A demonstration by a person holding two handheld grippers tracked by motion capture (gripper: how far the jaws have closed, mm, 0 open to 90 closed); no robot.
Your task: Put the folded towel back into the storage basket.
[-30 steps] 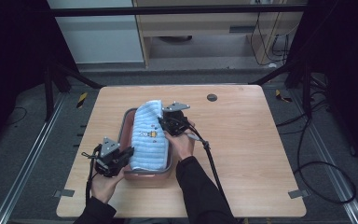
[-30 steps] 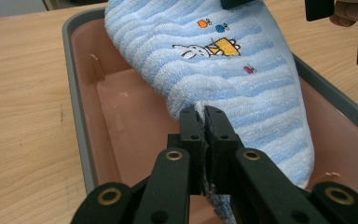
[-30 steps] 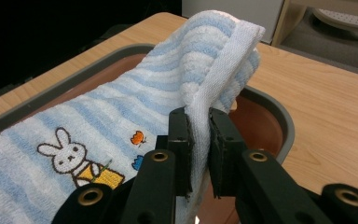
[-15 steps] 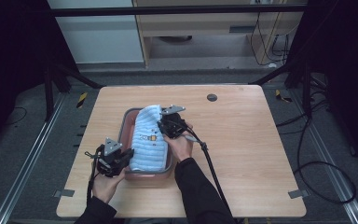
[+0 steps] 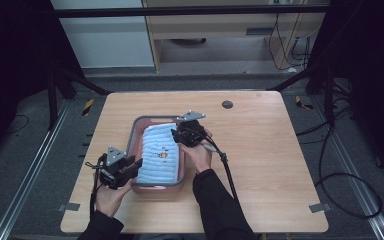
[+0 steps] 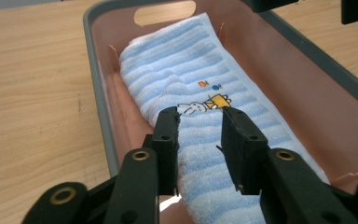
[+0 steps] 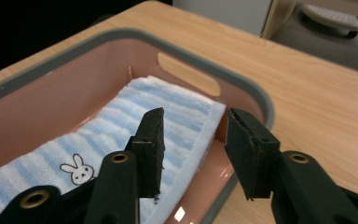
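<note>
In the high view, a pink tub with a grey rim [image 5: 136, 131] sits left of centre on the wooden table [image 5: 280, 150], and a folded blue-striped towel [image 5: 155, 155] lies inside it, its long axis running from the lower edge of the tub up toward the top of the frame. The left gripper [image 5: 130, 167] sits at the tub's lower left corner, just over the near end of the towel; the right gripper [image 5: 180, 134] hovers at the tub's upper right, over the far end. In the left gripper view, the towel runs straight up and away from the left gripper's jaws toward the tub's handle slot in the upper middle; the jaws stand parted with a clear gap and grip nothing, though they hang directly above the towel's near end, a small rabbit print just beyond them. In the right gripper view, the right gripper's jaws are likewise spread and empty, straddling the towel's white edge beside the tub's inner wall, with the towel stretching off to the lower left. Each gripper looks equally close to its own end, so a lift would likely take both.
</note>
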